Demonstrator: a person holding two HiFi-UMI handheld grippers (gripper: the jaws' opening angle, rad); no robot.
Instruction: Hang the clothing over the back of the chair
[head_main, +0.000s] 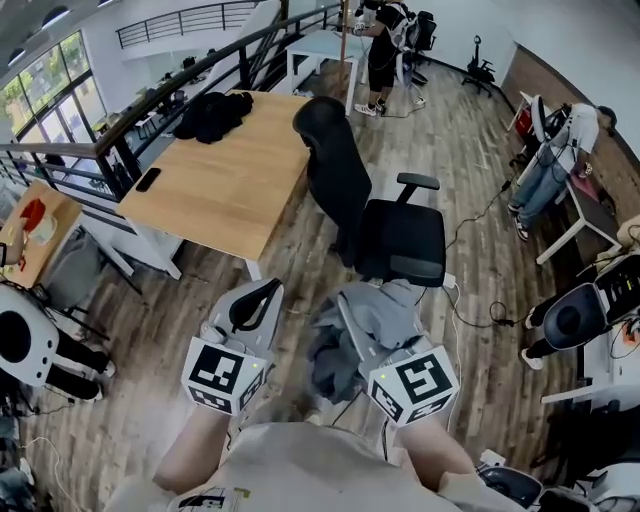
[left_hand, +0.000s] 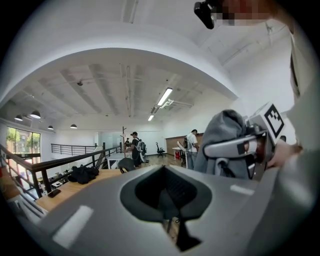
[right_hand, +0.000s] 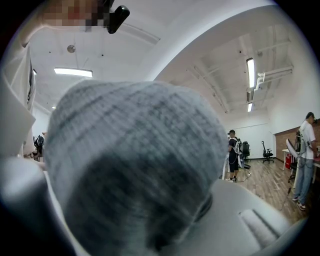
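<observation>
The room was an open loft office with a plank floor. A wooden table stood by the railing, and a black chair sat off its right edge. Dark clothes lay at the table's far edge.

The right gripper was clamped on a grey garment. It held the garment in the air in front of the person, short of the chair and apart from it, and the loose cloth hung below the jaws. The left gripper was beside it with its jaws together and nothing between them.

The step appeared to be the carry to the chair. To do it well, the person would likely lift the garment above the chair's back, with the left gripper taking a second hold to spread the cloth. The cloth could then be laid across the top so that both sides hung evenly.

Only the head view showed the chair and the gap to it. In the right gripper view the garment filled the jaws and hid them. The left gripper view showed its own closed jaws, and it showed the right gripper from the side with the garment bunched over it.
</observation>
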